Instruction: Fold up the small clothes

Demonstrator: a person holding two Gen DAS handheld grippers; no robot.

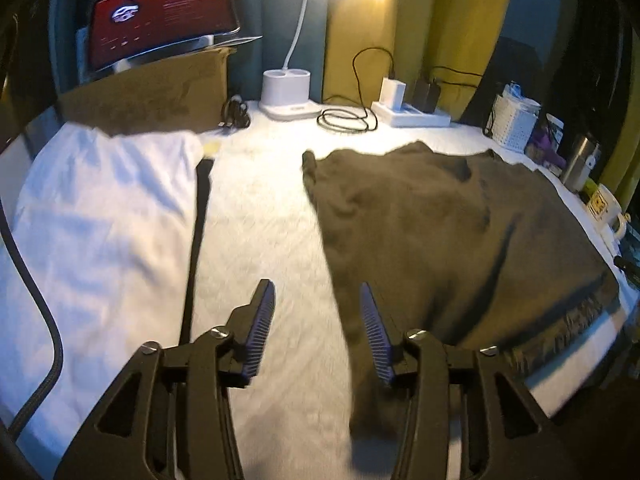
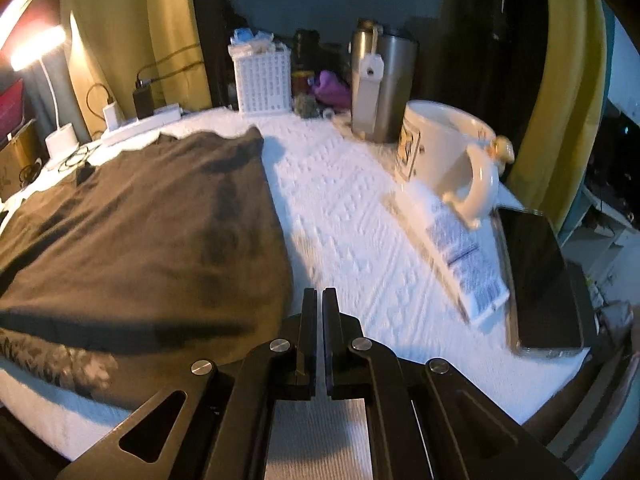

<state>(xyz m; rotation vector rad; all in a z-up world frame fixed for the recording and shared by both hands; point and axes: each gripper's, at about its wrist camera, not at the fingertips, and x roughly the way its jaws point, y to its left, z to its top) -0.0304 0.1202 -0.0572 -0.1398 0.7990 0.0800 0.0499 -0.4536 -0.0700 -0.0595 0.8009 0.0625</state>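
Observation:
A dark brown garment [image 1: 440,240] lies spread flat on the white table cover [image 1: 260,220], its hem towards the near edge. A white garment [image 1: 100,220] lies to its left. In the left wrist view my left gripper [image 1: 316,286] hovers open over the cover at the brown garment's left edge. Its right finger [image 1: 374,328] stands in front of that edge, and nothing is pinched between the pads. In the right wrist view the brown garment [image 2: 140,220] fills the left side. My right gripper [image 2: 319,292] is shut and empty just off the garment's right edge.
A laptop [image 1: 160,12] on a cardboard box, a lamp base [image 1: 286,94], a power strip [image 1: 412,114] and coiled cables line the back. A white basket [image 2: 264,80], steel tumbler [image 2: 380,84], mug [image 2: 448,152], printed box [image 2: 460,256] and dark phone [image 2: 540,272] crowd the right.

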